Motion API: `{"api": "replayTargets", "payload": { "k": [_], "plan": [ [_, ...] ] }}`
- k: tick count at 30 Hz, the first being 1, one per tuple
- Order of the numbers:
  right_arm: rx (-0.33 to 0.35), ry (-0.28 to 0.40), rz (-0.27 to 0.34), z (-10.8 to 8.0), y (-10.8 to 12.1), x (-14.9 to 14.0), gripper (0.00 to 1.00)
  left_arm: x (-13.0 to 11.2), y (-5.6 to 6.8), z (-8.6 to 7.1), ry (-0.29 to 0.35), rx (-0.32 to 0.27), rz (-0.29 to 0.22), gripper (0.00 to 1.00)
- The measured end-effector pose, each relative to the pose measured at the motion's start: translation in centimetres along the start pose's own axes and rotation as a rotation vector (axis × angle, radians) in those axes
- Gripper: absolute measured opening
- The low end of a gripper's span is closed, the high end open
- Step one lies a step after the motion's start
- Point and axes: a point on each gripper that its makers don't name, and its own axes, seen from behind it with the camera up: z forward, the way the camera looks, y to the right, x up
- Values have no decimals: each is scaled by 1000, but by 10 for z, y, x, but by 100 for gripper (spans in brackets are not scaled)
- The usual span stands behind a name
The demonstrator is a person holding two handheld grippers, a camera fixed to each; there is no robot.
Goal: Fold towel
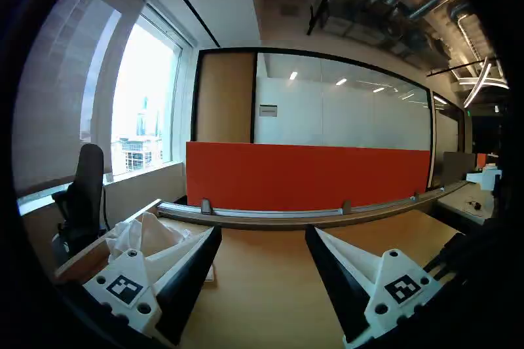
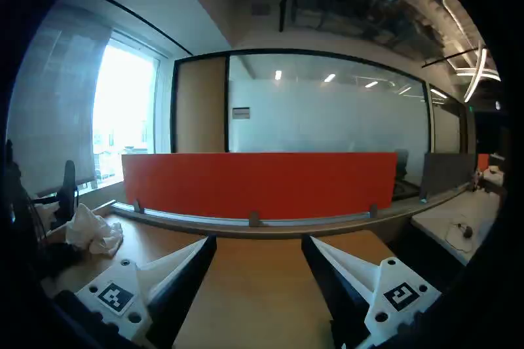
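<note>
The left gripper (image 1: 262, 231) has two wedge-shaped fingers (image 1: 367, 260) of white plastic, each narrowing to a sharp tip on the side toward the orange partition (image 1: 308, 175). Their facing inner sides are flat black slabs. At the wide end, away from the partition, each finger carries a square black-and-white marker (image 1: 124, 288) ringed by small round screw holes. The right gripper (image 2: 259, 239) is built alike: white tapering fingers (image 2: 363, 270), black inner faces, a square marker (image 2: 401, 296) at the end farthest from the partition, and dark round holes around it.
</note>
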Motion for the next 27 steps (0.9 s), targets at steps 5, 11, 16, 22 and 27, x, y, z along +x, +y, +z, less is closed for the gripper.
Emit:
{"api": "replayTargets", "payload": {
  "k": [5,11,16,22,27],
  "plan": [
    [7,5,-2,-1,-5,9,100,-9,-2,-3,-2,6,27,94],
    [20,18,24,-2,-16,23,100,-21,-8,-6,10,13,68,94],
    [23,21,18,-5,-26,25,100,-33,-11,-9,27,18,85,94],
    [25,9,2,-7,-39,11,100,-59,-17,-11,30,26,62,94],
    [23,1,-3,-11,-45,-2,100,-80,-22,-8,38,29,53,94]
  ]
}}
